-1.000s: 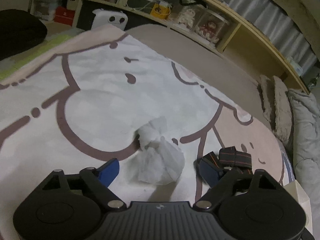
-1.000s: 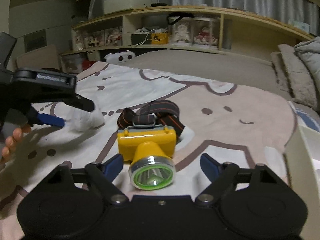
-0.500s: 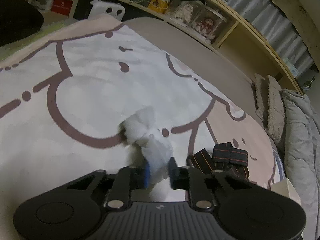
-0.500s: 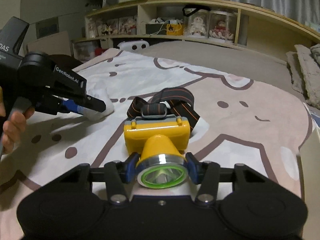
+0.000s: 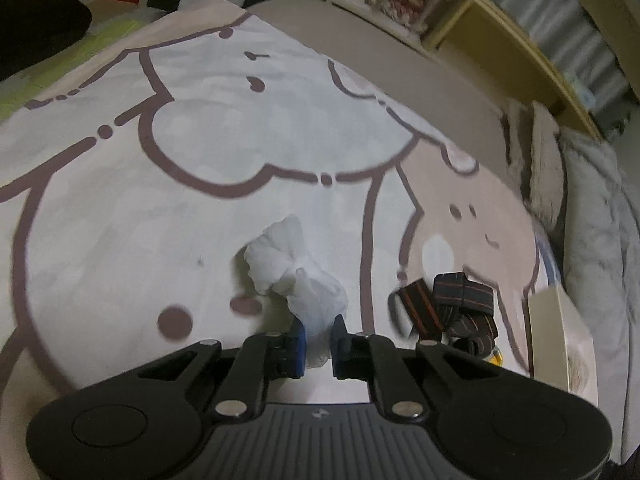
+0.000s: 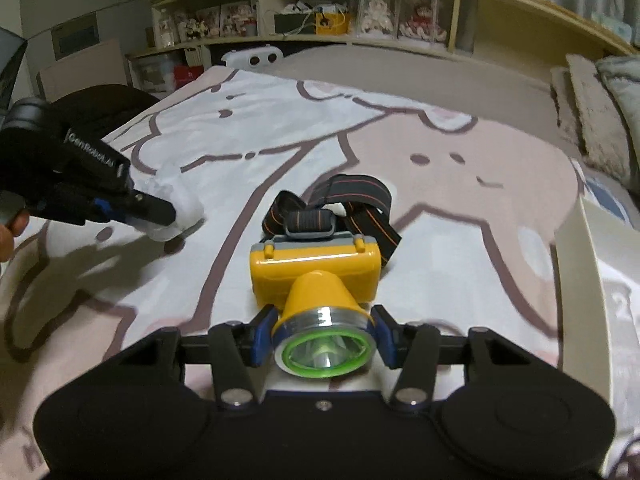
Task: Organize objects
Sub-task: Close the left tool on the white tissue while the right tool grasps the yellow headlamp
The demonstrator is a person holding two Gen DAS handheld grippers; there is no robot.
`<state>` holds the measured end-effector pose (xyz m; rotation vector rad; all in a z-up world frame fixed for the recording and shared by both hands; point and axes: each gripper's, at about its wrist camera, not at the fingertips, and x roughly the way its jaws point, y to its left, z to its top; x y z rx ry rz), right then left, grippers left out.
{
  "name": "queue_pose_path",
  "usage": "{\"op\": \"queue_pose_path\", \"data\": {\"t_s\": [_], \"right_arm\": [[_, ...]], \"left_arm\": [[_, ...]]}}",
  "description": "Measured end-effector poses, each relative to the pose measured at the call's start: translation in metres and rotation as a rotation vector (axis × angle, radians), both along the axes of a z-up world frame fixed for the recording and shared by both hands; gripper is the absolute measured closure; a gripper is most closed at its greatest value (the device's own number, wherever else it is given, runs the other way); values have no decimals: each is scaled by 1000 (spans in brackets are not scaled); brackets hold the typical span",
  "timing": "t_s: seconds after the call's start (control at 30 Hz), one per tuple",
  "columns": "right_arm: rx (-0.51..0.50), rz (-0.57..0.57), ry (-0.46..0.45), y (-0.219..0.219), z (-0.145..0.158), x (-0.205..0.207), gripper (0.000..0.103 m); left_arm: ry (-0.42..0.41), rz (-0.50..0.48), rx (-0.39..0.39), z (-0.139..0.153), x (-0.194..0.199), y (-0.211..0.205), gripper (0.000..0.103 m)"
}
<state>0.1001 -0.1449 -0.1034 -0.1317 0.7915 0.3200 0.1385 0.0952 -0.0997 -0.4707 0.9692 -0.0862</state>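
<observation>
2 tongs (image 5: 318, 346) (image 6: 325, 338) (left, right): left closing on crumpled tissue (image 5: 296, 276), right clamped around yellow headlamp (image 6: 316, 276).

Crumpled white tissue (image 5: 298, 280) and yellow headlamp (image 6: 316, 276), both on bedspread (image 6: 460, 240)

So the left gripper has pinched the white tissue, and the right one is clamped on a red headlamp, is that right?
Not quite. The headlamp is yellow, not red, as the right wrist view shows. The right gripper is clamped on it, and the left gripper has pinched the white tissue.
</observation>
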Motion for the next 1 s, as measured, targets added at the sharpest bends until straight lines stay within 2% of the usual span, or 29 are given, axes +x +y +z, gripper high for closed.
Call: {"op": "queue_pose_path", "data": {"t_s": [0.3, 0.4, 0.47, 0.53, 0.6, 0.7, 0.77, 1.0], "right_arm": [[-34, 21, 107, -8, 12, -47, 51], [-44, 38, 157, -9, 17, -66, 51], [-53, 53, 189, -9, 16, -77, 51], [-58, 75, 228, -10, 14, -86, 51], [-42, 75, 252, -12, 15, -89, 51], [-7, 47, 264, -17, 23, -87, 48], [18, 24, 288, -22, 29, -84, 41], [42, -51, 398, -37, 32, -67, 43]], "left_arm": [[83, -189, 99, 17, -46, -13, 91], [127, -259, 160, 11, -61, -14, 90], [149, -258, 158, 5, -68, -12, 87], [155, -225, 121, 4, -70, -9, 81], [158, -180, 60, 5, -70, -6, 63], [142, -87, -48, 10, -68, 1, 58], [156, 5, -125, 7, -68, 9, 52], [210, 284, -355, -11, -74, 35, 52]]}}
